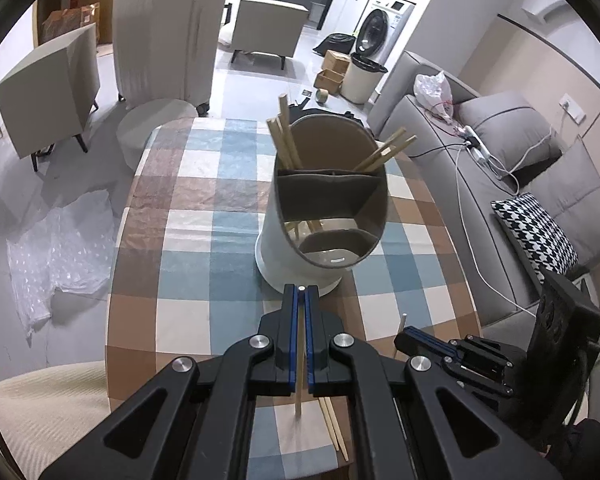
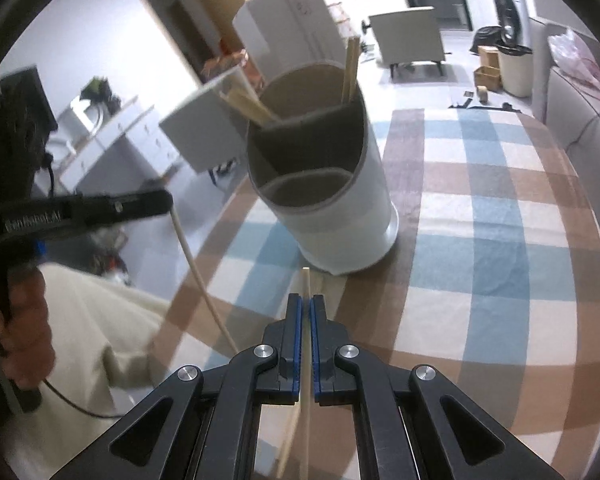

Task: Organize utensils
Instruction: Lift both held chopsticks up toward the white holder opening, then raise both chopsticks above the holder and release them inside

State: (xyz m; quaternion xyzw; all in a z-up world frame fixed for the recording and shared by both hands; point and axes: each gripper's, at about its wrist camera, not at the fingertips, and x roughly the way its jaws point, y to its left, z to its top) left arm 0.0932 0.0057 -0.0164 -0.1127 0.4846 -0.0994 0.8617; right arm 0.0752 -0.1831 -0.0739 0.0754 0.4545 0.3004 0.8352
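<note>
A white utensil holder [image 1: 283, 236] with brown dividers stands on the checked tablecloth [image 1: 203, 208]; several wooden chopsticks [image 1: 285, 136] lean in its far compartments. My left gripper [image 1: 301, 292] is shut on a single chopstick [image 1: 299, 364], just short of the holder's base. Two more chopsticks [image 1: 334, 426] lie on the cloth beneath it. In the right wrist view my right gripper [image 2: 306, 302] is shut on another chopstick [image 2: 306, 360], its tip pointing at the holder [image 2: 340, 208]. The left gripper [image 2: 155, 202] shows there at the left with its pale chopstick [image 2: 203, 292] hanging down.
A grey sofa [image 1: 512, 184] with a houndstooth cushion [image 1: 536, 232] runs along the table's right side. A cream chair [image 1: 47, 408] sits at the near left corner. A person's hand [image 2: 19, 328] grips the left tool's handle. Armchairs and boxes stand on the floor beyond.
</note>
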